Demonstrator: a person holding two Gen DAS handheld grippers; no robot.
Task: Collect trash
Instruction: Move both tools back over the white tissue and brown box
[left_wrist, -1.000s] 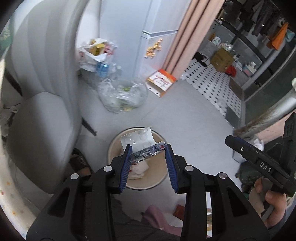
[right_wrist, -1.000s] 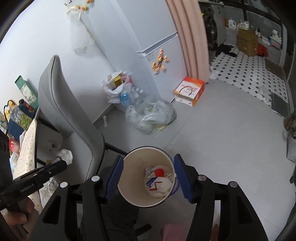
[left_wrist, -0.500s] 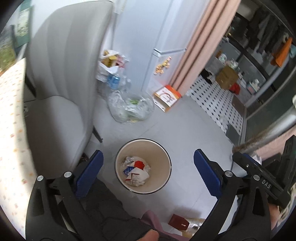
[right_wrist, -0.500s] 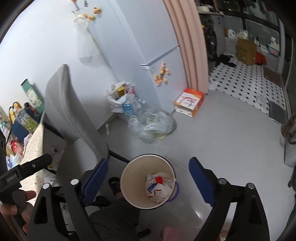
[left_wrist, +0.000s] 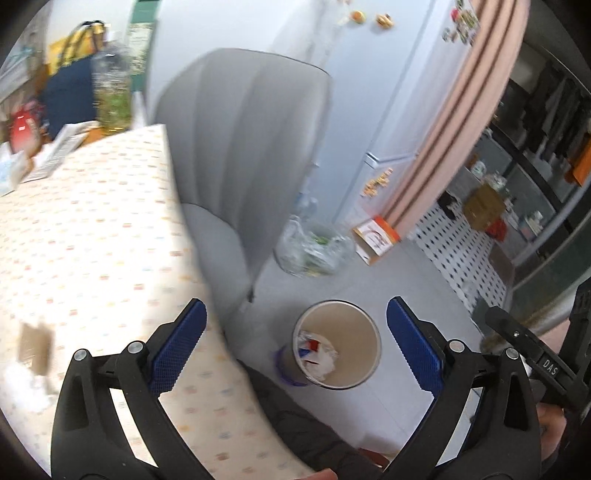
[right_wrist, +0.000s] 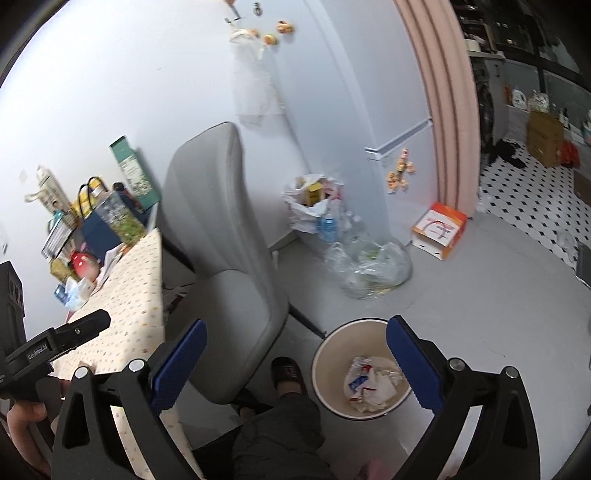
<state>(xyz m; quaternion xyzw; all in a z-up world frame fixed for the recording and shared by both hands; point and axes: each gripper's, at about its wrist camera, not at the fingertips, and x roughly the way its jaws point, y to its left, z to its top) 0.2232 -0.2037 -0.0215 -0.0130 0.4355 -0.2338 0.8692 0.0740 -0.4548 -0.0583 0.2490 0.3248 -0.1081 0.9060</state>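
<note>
Cream bin (left_wrist: 338, 345) at 6 o'clock holds wrappers. Both tongs, left (left_wrist: 295, 349) and right (right_wrist: 295, 365), spread, empty. Next: swing left tongs to bench (left_wrist: 92, 229) scraps (left_wrist: 29, 365) at 8 o'clock, pinch firmly.

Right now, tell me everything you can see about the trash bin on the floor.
The trash bin is a round, open-topped pail, cream inside with a thin dark rim, standing upright on the grey floor beside the grey chair. Crumpled white wrappers with red and blue print lie in its bottom. No lid shows, and neither gripper touches it.
</note>
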